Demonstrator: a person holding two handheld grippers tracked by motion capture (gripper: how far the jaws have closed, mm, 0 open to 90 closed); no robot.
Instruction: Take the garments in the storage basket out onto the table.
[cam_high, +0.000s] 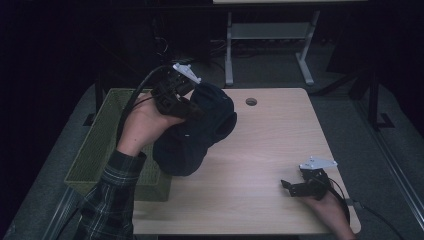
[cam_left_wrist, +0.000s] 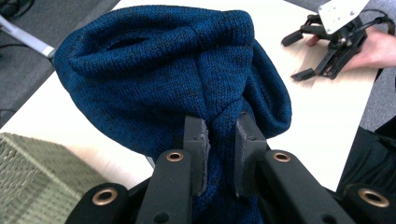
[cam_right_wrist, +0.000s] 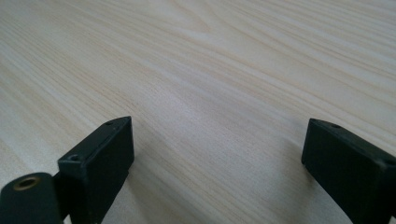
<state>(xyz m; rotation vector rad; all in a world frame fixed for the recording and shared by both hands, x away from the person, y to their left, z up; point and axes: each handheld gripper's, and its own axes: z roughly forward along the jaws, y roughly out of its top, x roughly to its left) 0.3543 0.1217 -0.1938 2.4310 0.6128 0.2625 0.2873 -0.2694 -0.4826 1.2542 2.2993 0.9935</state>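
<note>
Above table, bunched blue knit hat (cam_left_wrist: 163, 70)

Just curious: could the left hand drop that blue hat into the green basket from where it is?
Probably yes: the left gripper holds the hat beside the basket, whose top is open, with nothing between.

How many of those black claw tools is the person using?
2. The left gripper, raised beside the green basket, pinches a blue knit hat. The right gripper rests open on the table.
</note>
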